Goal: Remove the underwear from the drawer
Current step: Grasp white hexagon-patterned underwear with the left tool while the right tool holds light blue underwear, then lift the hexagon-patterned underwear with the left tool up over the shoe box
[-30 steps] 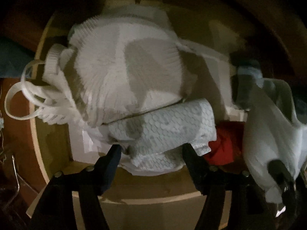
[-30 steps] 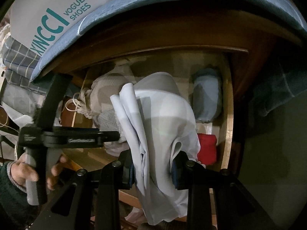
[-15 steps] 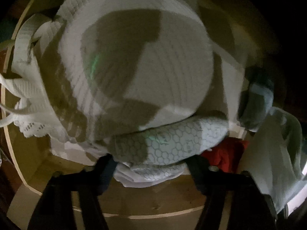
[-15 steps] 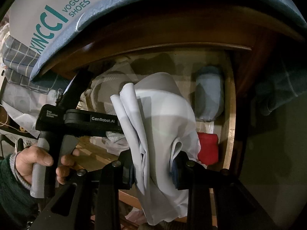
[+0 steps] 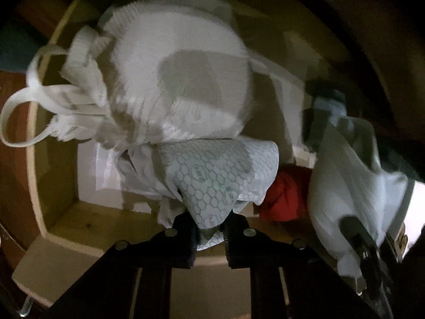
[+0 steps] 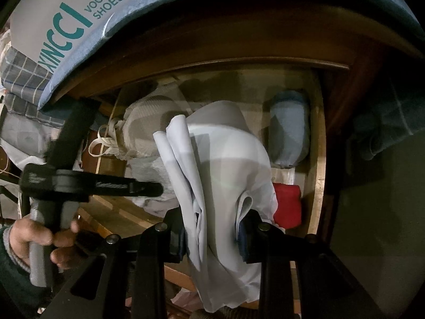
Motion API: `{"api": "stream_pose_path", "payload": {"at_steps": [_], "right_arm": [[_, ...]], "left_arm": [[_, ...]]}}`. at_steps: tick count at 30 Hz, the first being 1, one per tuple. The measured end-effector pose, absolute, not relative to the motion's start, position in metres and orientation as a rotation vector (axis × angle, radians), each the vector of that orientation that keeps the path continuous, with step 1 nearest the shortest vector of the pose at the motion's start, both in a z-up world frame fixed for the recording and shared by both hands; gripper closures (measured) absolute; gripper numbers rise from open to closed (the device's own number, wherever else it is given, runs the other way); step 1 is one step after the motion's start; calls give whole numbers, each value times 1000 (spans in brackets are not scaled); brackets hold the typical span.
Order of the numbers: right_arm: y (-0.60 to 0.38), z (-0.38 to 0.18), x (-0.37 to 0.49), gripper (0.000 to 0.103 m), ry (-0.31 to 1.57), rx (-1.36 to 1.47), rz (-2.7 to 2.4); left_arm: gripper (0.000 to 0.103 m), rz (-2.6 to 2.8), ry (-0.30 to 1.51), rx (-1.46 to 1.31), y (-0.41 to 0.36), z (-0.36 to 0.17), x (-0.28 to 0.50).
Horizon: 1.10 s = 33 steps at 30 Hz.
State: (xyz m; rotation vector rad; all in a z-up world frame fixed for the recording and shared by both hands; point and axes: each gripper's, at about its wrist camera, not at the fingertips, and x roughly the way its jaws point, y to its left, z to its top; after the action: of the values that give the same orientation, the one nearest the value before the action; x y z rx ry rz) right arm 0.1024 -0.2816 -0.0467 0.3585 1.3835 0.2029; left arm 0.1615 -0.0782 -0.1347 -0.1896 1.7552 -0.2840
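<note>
The open wooden drawer (image 5: pixel 55 228) holds several garments. My left gripper (image 5: pixel 209 230) is shut on a pale underwear with a hexagon print (image 5: pixel 215 175) and lifts its near edge. Behind it lies a large white ribbed garment with straps (image 5: pixel 175 85). A red garment (image 5: pixel 285 199) lies to the right. My right gripper (image 6: pixel 215 235) is shut on a white underwear (image 6: pixel 225 164) and holds it hanging above the drawer's front; it also shows in the left wrist view (image 5: pixel 350 175). The left gripper shows in the right wrist view at the left (image 6: pixel 156 188).
A rolled light-blue garment (image 6: pixel 289 130) lies at the back right of the drawer (image 6: pixel 320 175), and the red garment (image 6: pixel 288 204) in front of it. A shoe bag printed "VOGUE SHOES" (image 6: pixel 79 18) and checked cloth (image 6: pixel 24 79) lie on top of the dresser.
My left gripper has closed on the hexagon-print underwear and pulled back from the drawer, drawing the cloth up. The right gripper stays still with the white underwear.
</note>
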Motion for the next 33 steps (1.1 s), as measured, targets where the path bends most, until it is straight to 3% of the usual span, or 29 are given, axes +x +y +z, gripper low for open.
{"api": "stream_pose_path", "payload": {"at_steps": [33], "right_arm": [[-272,-46,102,75,1390,276,165]], "left_arm": [[88,-482,1340,-90,-48,64,96]]}}
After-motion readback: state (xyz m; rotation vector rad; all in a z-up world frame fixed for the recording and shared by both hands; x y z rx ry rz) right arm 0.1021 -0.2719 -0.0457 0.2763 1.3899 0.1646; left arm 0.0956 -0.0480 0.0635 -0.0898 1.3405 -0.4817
